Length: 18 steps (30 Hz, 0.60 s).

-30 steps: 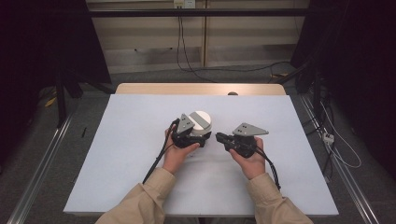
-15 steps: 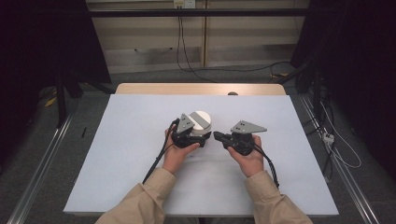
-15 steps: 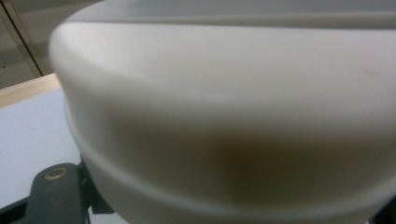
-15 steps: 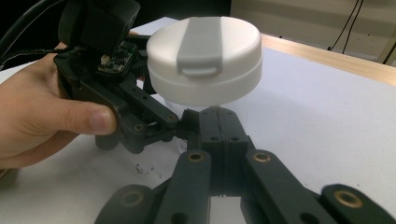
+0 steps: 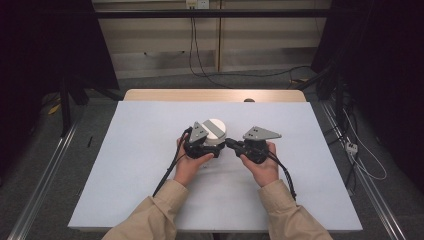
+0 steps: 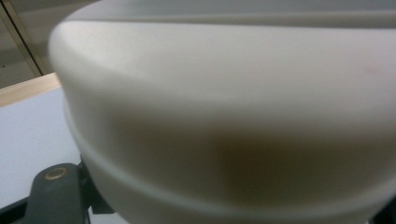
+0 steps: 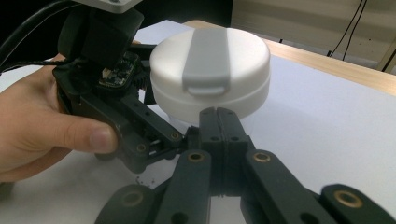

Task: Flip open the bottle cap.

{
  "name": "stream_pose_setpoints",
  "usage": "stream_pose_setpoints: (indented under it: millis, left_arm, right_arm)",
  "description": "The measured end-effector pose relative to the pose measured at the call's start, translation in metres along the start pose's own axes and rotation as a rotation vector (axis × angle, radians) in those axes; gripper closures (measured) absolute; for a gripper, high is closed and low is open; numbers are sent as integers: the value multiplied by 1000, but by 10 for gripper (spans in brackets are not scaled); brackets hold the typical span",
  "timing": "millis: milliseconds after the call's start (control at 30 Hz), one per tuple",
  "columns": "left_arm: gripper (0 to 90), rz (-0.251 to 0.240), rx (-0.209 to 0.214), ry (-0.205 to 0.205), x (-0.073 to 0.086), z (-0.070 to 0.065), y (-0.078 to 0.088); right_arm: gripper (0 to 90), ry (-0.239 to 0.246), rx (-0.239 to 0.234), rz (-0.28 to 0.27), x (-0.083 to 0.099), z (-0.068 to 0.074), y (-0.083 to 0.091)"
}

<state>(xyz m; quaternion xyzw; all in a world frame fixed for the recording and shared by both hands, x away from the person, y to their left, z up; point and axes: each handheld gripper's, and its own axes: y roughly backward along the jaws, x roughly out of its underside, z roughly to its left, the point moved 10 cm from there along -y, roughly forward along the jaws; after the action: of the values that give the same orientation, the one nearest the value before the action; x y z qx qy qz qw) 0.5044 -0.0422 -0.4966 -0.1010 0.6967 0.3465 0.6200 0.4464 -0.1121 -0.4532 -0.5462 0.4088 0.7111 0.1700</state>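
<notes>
Two black jaws of the left gripper (image 5: 212, 148) clamped round the low side of the round white plastic box (image 7: 210, 88) with a grey clip strip (image 7: 206, 56) across its lid. Right gripper (image 7: 218, 113) jaws pressed together, tips just at the box's front, under the clip's lip. Box near the middle of the white table (image 5: 145, 170). Probably light, hard, smooth, a bit slippery. Best held low on the sides.

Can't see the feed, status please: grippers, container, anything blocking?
Left hand-held gripper clamped on white container. Right hand-held gripper shut, empty, tips at container's side. Nothing blocking.
</notes>
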Motion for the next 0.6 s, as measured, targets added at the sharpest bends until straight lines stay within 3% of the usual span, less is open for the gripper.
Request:
stream_pose_setpoints:
  millis: [600]
  left_arm:
    - [187, -2, 0, 9, 0, 0, 0]
  right_arm:
    - [900, 6, -9, -19, -10, 5, -4]
